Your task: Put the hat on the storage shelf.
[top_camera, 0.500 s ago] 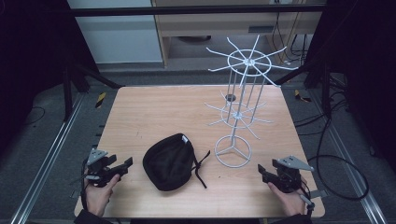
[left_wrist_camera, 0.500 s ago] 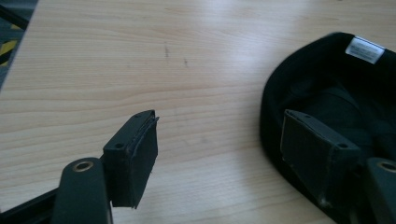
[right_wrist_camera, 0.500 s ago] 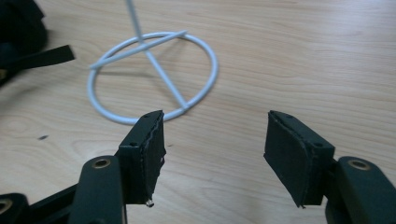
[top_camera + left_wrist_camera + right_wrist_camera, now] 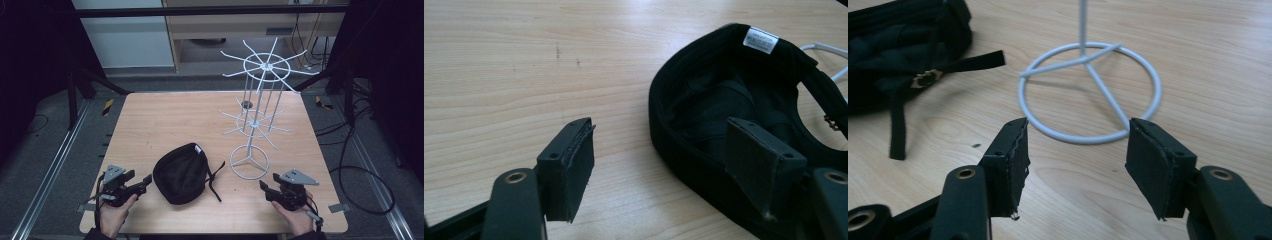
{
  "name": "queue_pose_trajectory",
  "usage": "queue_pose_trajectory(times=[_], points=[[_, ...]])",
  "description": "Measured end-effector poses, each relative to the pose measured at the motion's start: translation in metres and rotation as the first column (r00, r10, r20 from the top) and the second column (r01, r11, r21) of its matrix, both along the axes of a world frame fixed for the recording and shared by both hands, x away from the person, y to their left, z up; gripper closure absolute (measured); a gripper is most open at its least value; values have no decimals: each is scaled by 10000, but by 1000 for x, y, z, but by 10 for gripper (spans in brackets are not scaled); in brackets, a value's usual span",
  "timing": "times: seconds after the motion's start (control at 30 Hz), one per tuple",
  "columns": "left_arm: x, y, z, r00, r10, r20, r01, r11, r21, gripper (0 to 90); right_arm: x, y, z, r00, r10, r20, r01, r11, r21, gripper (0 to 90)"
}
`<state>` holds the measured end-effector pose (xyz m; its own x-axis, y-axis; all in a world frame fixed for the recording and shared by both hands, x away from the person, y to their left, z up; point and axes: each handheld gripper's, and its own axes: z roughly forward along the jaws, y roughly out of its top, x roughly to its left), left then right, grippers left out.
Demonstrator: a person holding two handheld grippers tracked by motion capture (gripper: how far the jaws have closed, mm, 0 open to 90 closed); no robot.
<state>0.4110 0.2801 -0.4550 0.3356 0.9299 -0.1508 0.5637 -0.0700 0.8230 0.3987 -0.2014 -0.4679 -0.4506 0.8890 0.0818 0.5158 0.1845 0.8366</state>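
A black cap (image 4: 181,172) lies upside down near the table's front, its white label (image 4: 762,40) and inner band facing up. Its strap (image 4: 898,127) trails toward a white wire display rack (image 4: 255,107) that stands on a ring base (image 4: 1090,92). My left gripper (image 4: 145,182) rests open just left of the cap; in the left gripper view its pads (image 4: 574,167) straddle the cap's near rim. My right gripper (image 4: 265,189) sits open at the front right, just short of the ring base, with nothing between its fingers (image 4: 1013,160).
The wooden table (image 4: 165,125) ends close behind both hands. The rack's wire arms (image 4: 270,65) spread wide above the right half. A cabinet (image 4: 225,25) and dark frames stand beyond the far edge; cables (image 4: 350,165) lie on the floor at right.
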Motion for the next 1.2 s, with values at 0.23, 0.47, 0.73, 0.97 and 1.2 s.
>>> queue_pose_trajectory(times=[0.23,0.47,0.73,0.97,1.2], points=[[-4,-11,1,9995,-305,121,302,9992,255,283,-2,25,6,9972,671,326,-676,9976,144,426],[-5,-13,3,9995,-221,212,215,9994,283,285,2,48,10,9912,1249,444,-1253,9921,48,435],[-3,-17,1,9995,-299,39,297,9989,351,293,10,87,23,9804,1864,640,-1877,9821,162,448],[-1,-24,-4,9982,-473,-366,491,9975,501,328,31,129,28,9716,2287,603,-2288,9735,-43,472],[3,-31,-9,9956,-623,-701,661,9963,541,353,55,154,22,9764,2127,371,-2116,9768,-319,483]])
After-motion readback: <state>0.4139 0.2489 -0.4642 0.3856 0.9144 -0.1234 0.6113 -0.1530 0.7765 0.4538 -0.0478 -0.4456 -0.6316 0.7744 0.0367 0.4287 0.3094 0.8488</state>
